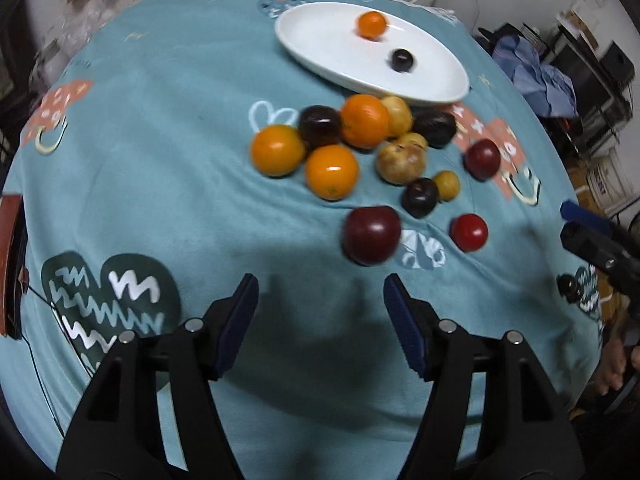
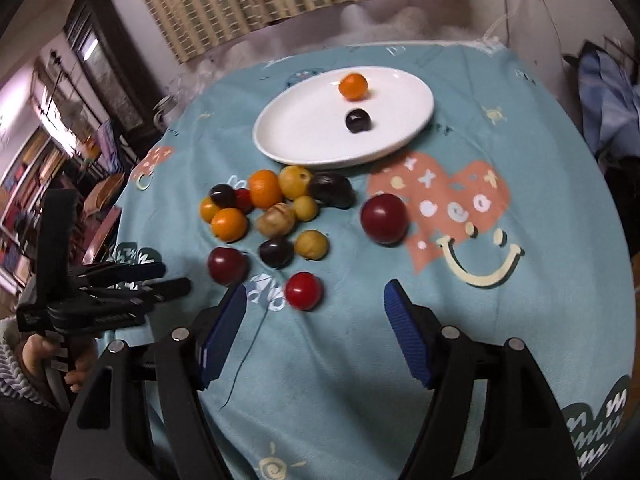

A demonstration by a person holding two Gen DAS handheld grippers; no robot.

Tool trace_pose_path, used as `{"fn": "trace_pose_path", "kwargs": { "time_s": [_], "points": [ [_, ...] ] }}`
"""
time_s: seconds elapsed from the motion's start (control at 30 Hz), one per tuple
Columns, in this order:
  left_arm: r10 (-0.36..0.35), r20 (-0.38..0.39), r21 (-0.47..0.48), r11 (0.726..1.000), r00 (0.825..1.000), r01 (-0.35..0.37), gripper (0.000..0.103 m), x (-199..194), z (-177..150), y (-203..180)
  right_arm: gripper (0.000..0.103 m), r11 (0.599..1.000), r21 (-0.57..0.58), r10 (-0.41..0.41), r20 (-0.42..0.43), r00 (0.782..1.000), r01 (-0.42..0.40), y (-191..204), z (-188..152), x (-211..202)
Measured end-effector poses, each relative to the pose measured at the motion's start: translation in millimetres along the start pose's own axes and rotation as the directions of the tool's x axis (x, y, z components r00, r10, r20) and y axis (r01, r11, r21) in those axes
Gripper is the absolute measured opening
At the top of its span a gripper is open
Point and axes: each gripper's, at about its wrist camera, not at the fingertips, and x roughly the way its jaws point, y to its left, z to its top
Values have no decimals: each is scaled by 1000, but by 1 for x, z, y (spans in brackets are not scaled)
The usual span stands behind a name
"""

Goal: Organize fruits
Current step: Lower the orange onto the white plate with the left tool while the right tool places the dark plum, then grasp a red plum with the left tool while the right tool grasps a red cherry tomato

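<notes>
Blue ribbed pads line both pairs of black plastic tongs, and both pairs stand wide apart with nothing between them. The left tongs (image 1: 320, 320) hang over bare cloth at the near edge of the table (image 1: 160, 160); the right tongs (image 2: 316, 328) hang likewise, with a bright red plum (image 2: 303, 290) just beyond their left pad.

The table wears a soft, fleecy teal cloth (image 2: 520, 340) printed with hearts, zigzags and a cream smile; no writing on it can be read.

Past the tongs the fruit lies loose on the cloth. Nearest are a large dark red plum (image 1: 372, 234) and the bright red one to its right. Further on sits a tight cluster: three glossy round oranges (image 1: 331, 172), dark purple plums (image 1: 419, 197), small yellow plums (image 1: 446, 185), a dull, wrinkled tan fruit (image 1: 401, 162) and a dark avocado (image 1: 434, 127). Another red plum (image 2: 384, 219) lies apart to the right, on a salmon heart.

Farthest is a smooth white oval plate (image 2: 304, 136), holding one small orange (image 2: 353, 86) and one dark plum (image 2: 358, 121), well apart from each other.
</notes>
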Motion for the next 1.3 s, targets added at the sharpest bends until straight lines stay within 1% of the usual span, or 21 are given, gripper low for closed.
{"fn": "trace_pose_path", "kwargs": {
  "time_s": [0.13,0.3,0.4,0.5,0.57,0.6,0.67,0.77,0.83,0.97,1.03,1.1,1.23,1.27,1.3],
  "points": [
    [-11,15,41,999,1000,10,68,5,3,-11,72,1000,15,-26,-11,1000,26,-1,-3,-4],
    [-32,7,25,999,999,31,68,19,11,-12,72,998,29,-54,15,998,53,-5,-9,-19],
    [-42,3,21,999,999,42,68,25,14,-12,72,997,37,-68,9,998,68,-6,-13,-21],
    [-45,-12,24,999,999,45,64,34,16,-13,72,996,42,-76,8,997,76,-6,-17,-23],
    [-58,-23,28,998,998,59,43,40,15,-14,72,996,40,-80,9,997,80,-6,-18,-24],
    [-78,-22,30,996,997,79,38,40,14,-15,72,996,38,-79,8,997,78,-5,-19,-24],
    [-73,-10,56,996,997,74,39,34,12,-18,72,996,24,-81,-2,997,81,-2,-19,-19],
    [-78,3,79,994,997,78,39,23,6,-20,72,993,-41,-111,-31,993,109,7,-17,4],
    [-88,6,68,994,996,88,39,16,2,-16,72,992,-75,-108,-54,993,104,14,-14,21],
    [-75,6,31,997,997,75,39,7,-6,-1,72,990,-120,-89,-99,991,77,23,-7,54],
    [-65,7,12,998,998,65,39,3,-10,6,68,992,-112,-80,-130,988,65,23,-5,68],
    [-55,8,-5,998,998,55,39,2,-13,11,59,996,-80,-54,-155,986,42,19,-4,78],
    [-45,3,-40,998,999,45,39,1,-19,20,51,998,-54,-24,-179,984,14,13,-4,85],
    [-44,0,-44,998,999,44,39,2,-19,21,46,999,-52,-17,-184,983,7,13,-5,86],
    [-44,-3,-44,998,999,43,39,3,-19,21,44,999,-50,-9,-191,982,-1,13,-5,88]
  ]
}}
